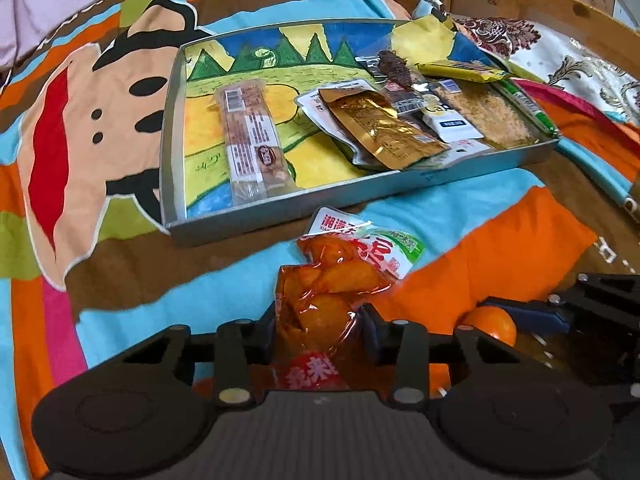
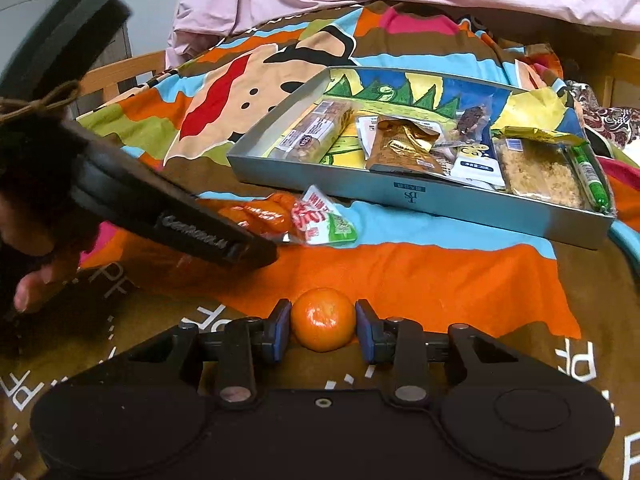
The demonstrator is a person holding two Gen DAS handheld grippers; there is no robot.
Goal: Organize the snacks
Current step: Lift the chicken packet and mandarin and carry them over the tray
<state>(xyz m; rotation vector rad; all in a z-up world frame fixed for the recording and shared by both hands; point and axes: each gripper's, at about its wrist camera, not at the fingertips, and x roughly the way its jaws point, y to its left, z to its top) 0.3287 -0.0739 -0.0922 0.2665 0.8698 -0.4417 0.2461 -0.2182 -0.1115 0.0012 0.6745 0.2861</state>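
Note:
My left gripper (image 1: 319, 314) is shut on the lower half of a clear packet of orange snack pieces (image 1: 340, 276); its white and green top points toward the grey metal tray (image 1: 280, 216). In the right wrist view the same gripper (image 2: 256, 248) comes in from the left, with the packet (image 2: 312, 220) just off the tray's near wall (image 2: 440, 196). My right gripper (image 2: 323, 322) is shut on a small orange (image 2: 323, 312) resting on the cloth. The orange (image 1: 490, 326) and a blue pad of that gripper's fingers (image 1: 532, 314) also show at the left view's right edge.
The tray holds a long clear bar (image 1: 252, 140), a gold pouch (image 1: 380, 128), a white pack (image 1: 452, 120), a crumbly bar (image 1: 492, 116), a yellow pack (image 1: 460, 70) and a green stick (image 1: 532, 108). A bright patchwork cloth (image 1: 120, 120) covers the surface. A person's hand (image 2: 36, 284) grips the left tool.

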